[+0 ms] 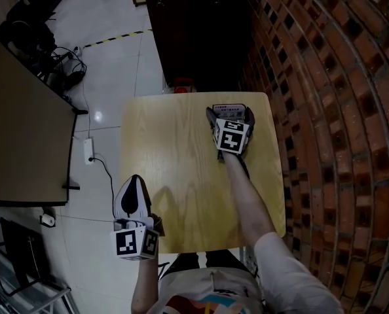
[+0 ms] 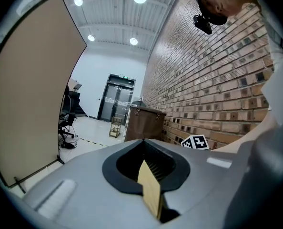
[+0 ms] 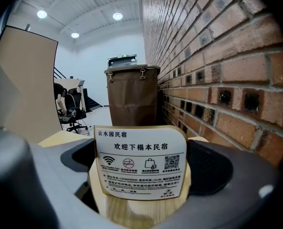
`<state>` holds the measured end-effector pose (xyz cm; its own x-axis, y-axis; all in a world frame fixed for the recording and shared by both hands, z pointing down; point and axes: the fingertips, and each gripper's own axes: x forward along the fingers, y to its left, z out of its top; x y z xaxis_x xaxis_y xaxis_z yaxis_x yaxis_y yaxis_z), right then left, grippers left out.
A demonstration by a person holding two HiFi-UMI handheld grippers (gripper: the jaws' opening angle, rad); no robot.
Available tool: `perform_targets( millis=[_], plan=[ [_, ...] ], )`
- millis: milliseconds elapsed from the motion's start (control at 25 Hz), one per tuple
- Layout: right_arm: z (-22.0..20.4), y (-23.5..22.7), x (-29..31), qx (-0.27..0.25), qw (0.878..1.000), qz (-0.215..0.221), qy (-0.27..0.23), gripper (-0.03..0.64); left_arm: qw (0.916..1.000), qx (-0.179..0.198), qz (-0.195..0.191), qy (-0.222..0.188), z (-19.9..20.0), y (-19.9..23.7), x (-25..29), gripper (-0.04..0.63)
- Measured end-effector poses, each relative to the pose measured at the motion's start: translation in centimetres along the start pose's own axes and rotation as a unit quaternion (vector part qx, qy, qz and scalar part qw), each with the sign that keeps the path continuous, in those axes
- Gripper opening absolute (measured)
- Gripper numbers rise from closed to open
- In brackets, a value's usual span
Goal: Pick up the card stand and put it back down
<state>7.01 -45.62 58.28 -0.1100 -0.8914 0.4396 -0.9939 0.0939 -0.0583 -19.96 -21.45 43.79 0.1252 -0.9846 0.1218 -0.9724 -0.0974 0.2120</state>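
The card stand (image 1: 228, 109) is a white printed card on a light wooden base, near the far right corner of the wooden table (image 1: 175, 149). My right gripper (image 1: 230, 113) has a jaw on each side of it. In the right gripper view the card stand (image 3: 140, 151) fills the gap of my right gripper (image 3: 141, 168), and both dark pads touch its side edges. Whether the base rests on the table or hangs just above it cannot be told. My left gripper (image 1: 134, 183) is at the table's near left edge with nothing in it. In the left gripper view my left gripper (image 2: 146, 168) has its jaws close together.
A brick wall (image 1: 325, 110) runs along the table's right side. A tall brown bin (image 1: 194, 31) stands just beyond the far edge, also visible as the brown bin (image 3: 132, 94). A dark desk (image 1: 18, 129) and a power strip (image 1: 88, 150) are on the floor side, left.
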Motion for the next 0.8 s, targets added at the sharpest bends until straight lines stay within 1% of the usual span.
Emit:
perform_targets(
  millis=[200,400,520,640,800],
  plan=[
    [0.3,0.2,-0.8,-0.012,1.0,0.004,-0.008,0.575,1.0,0.0,-0.003,-0.001,0.2,-0.2,-0.1,0.006],
    [3.0,1.2,-4.3,-0.022,0.997,0.022,-0.065,0.575,0.9999,0.004,-0.007,-0.01,0.7,-0.5,-0.3,0.006],
    [5.5,2.0,-8.2,-0.025,0.993,0.039,-0.112,0.575,0.9997,0.003,-0.009,-0.023,1.5,-1.3,-0.4,0.006],
    [8.0,2.7,-13.2,-0.022,0.986,0.055,-0.156,0.575,0.999,0.004,-0.019,-0.039,2.7,-2.3,-0.8,0.006],
    [10.1,3.4,-19.9,-0.017,0.978,0.075,-0.194,0.575,0.9973,0.004,-0.029,-0.067,4.5,-3.5,-1.5,0.006]
  ],
)
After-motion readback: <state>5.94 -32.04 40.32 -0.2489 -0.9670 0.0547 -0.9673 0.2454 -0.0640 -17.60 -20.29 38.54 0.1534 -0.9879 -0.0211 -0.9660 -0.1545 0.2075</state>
